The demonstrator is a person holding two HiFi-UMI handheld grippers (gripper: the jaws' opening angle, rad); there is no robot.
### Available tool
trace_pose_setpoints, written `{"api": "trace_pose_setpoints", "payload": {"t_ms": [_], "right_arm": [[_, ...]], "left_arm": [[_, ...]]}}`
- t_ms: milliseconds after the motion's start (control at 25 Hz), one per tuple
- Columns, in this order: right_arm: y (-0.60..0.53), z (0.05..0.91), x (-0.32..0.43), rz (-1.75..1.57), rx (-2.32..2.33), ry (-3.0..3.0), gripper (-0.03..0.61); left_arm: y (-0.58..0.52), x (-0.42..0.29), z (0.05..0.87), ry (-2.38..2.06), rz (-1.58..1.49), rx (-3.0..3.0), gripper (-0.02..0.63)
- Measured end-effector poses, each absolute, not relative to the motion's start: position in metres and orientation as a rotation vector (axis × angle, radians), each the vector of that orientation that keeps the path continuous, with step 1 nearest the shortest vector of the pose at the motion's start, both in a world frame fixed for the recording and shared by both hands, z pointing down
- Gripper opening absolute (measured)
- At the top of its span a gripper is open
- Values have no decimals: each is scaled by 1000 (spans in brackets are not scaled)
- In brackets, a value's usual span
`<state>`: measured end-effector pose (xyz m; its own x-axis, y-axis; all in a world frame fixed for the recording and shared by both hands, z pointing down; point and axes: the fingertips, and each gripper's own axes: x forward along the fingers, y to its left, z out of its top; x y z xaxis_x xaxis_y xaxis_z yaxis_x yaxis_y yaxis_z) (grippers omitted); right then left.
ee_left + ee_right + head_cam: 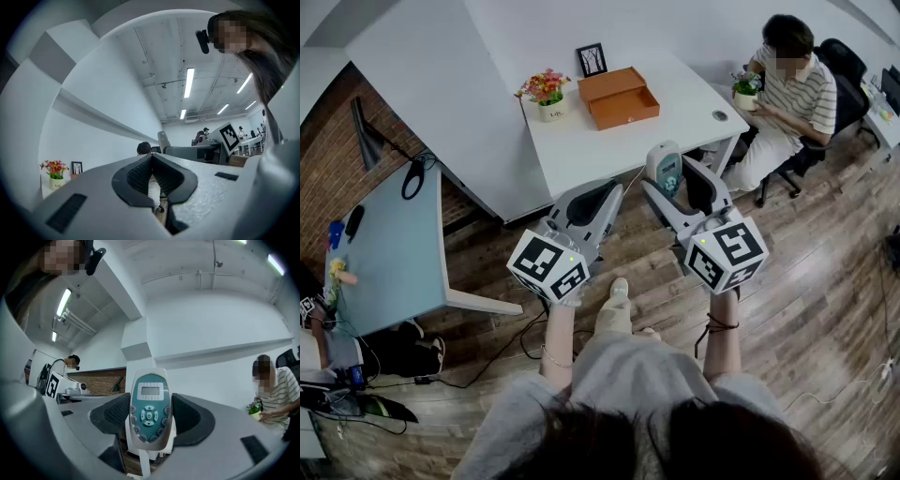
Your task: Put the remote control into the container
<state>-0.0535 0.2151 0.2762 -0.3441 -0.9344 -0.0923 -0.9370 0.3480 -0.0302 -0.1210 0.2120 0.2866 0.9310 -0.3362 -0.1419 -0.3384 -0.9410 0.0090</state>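
Observation:
A white remote control [150,411] with a teal face and a small screen stands upright between the pads of my right gripper [151,414], which is shut on its sides. In the head view the remote control [664,169] and right gripper [676,180] hang in the air just in front of the white table [609,150]. The container, an open orange box [623,109], lies on that table further back. My left gripper [602,195] hovers beside the right one. Its pads [140,176] meet at the tips with nothing between them.
A white pot of flowers [547,94] and a small picture frame [592,59] stand by the box. A person in a striped shirt [792,94] sits at the table's right end. A pale blue table [394,244] stands at left. Cables lie on the wooden floor [825,272].

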Motion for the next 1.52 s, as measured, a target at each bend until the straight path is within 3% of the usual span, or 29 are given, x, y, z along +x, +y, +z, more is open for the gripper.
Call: {"api": "trace_pose_setpoints", "payload": {"t_ms": [1000, 1520], "right_arm": [[196, 290, -42, -72, -1701, 2497, 278], [127, 305, 4, -111, -1681, 2549, 278]], "left_arm": [[202, -128, 303, 642, 121, -3077, 3], [133, -70, 320, 622, 107, -3121, 3]]}}
